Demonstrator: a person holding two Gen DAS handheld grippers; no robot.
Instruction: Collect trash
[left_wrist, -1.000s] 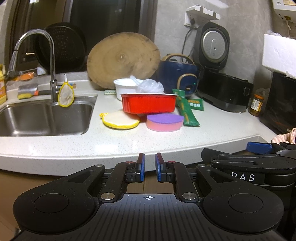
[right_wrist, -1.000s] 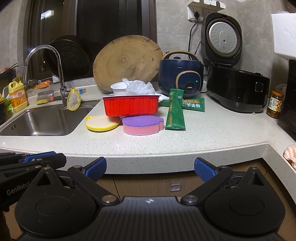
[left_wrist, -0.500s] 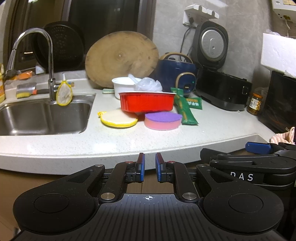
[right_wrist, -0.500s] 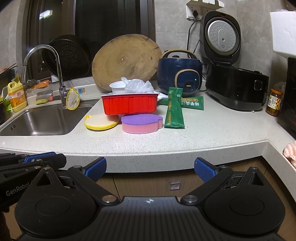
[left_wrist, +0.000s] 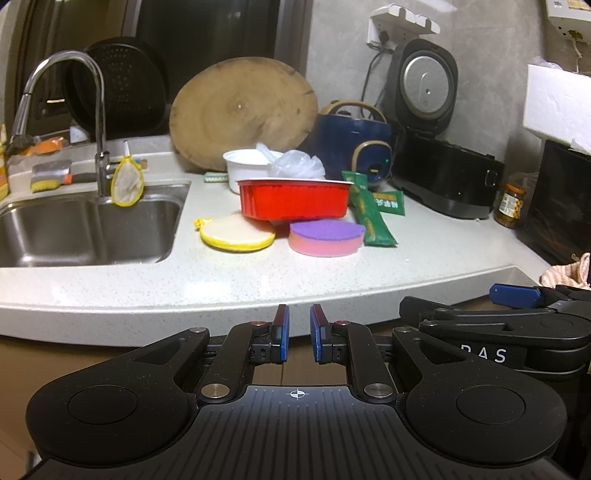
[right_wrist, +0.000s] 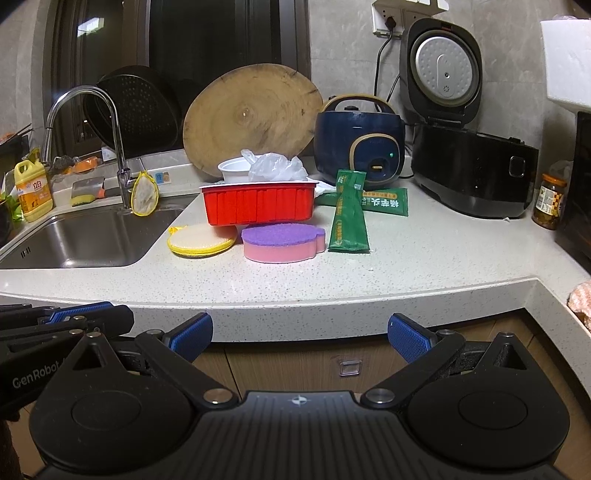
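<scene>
Two grippers wait off the desk's (right_wrist: 332, 284) near edge: left gripper (left_wrist: 297, 334) jaws nearly closed on nothing, right gripper (right_wrist: 300, 336) jaws wide apart. Nothing is collected yet. The red tray (right_wrist: 258, 203) and green packets (right_wrist: 349, 221) sit mid-desk; the next move likely needs a forward reach.

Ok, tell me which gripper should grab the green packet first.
Right. The right gripper is wide open and faces the upright green packet almost head-on; the left gripper has its pads nearly together and sits further left.
</scene>
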